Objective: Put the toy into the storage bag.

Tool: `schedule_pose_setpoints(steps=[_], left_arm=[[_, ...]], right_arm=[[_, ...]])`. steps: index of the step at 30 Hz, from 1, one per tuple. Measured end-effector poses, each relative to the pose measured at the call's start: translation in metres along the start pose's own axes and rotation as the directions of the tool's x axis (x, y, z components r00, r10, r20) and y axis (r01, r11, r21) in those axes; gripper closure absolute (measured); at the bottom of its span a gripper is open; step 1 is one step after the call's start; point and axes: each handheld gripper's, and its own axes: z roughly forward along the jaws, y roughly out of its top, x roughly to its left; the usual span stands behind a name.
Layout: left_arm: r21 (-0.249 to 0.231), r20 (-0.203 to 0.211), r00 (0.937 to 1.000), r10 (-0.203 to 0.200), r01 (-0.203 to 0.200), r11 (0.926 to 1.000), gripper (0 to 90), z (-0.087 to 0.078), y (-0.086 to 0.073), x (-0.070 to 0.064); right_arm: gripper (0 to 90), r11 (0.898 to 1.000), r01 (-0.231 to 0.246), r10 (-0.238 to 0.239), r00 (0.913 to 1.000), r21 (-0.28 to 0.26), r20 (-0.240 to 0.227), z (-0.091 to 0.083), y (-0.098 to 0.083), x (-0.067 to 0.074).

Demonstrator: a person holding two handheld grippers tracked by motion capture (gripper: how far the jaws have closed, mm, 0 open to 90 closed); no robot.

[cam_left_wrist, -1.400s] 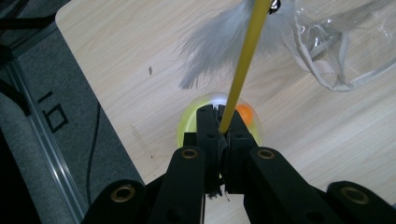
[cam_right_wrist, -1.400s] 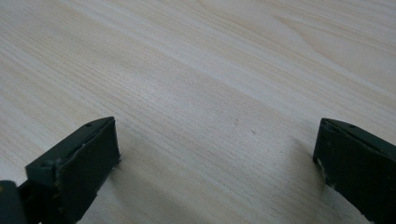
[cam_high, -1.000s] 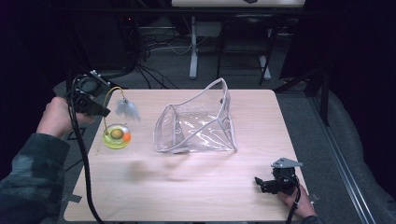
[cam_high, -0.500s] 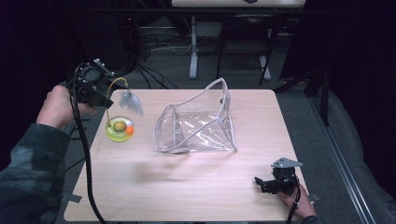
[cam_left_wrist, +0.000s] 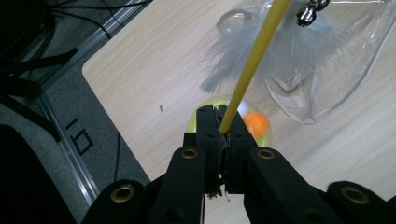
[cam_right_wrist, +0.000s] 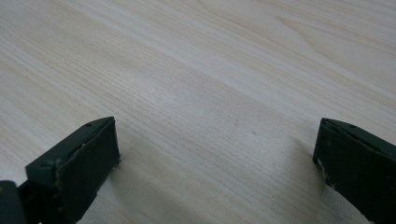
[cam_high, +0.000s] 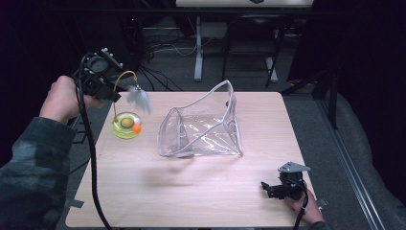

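My left gripper (cam_high: 111, 96) is at the table's far left, shut on the thin yellow wand (cam_left_wrist: 252, 60) of a cat toy. The wand arcs over to a grey feather (cam_high: 139, 98) with a small bell (cam_left_wrist: 306, 16). The toy's round yellow-green base (cam_high: 127, 125), with an orange ball (cam_left_wrist: 256, 125) in it, hangs just under the jaws (cam_left_wrist: 218, 114), seemingly lifted off the wood. A clear plastic bag (cam_high: 201, 127) lies open in the middle of the table, to the right of the toy. My right gripper (cam_high: 265, 187) rests open on the wood at the near right corner, its jaws (cam_right_wrist: 215, 144) wide apart and empty.
The light wooden table (cam_high: 191, 196) has bare room in front of the bag. Its left edge (cam_left_wrist: 93, 79) is close beside the toy, with dark floor and cables beyond. A black cable (cam_high: 91, 158) trails down from the left gripper.
My left gripper has risen and shifted slightly right, carrying the toy's base up and toward the far side. The feather swings. The right gripper has not moved.
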Motion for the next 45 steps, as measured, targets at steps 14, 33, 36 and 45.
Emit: schedule_pose_setpoints(steps=[14, 33, 36, 45], left_arm=[[-0.022, -0.007, 0.9991, 0.042, -0.042, 0.9989, 87.7, -0.012, 0.023, -0.011], [-0.068, 0.023, 0.9962, 0.084, -0.082, 0.9943, 87.7, -0.011, 0.055, -0.028], [-0.067, 0.034, 0.9954, 0.090, -0.087, 0.9939, 87.7, -0.008, 0.060, -0.031], [-0.066, 0.059, 0.9919, 0.112, -0.108, 0.9919, 87.7, 0.001, 0.074, -0.040]], right_arm=[[0.0, 1.000, -0.006, 0.006, 1.0000, 0.003, 0.000, -0.001, 0.000, 0.001], [0.0, 1.000, -0.006, 0.006, 1.0000, 0.003, -0.001, -0.001, -0.001, 0.001], [0.0, 1.000, -0.006, 0.006, 1.0000, 0.003, -0.001, -0.001, -0.001, 0.001], [0.0, 1.000, -0.004, 0.004, 1.0000, 0.004, 0.003, -0.001, -0.001, 0.001]])
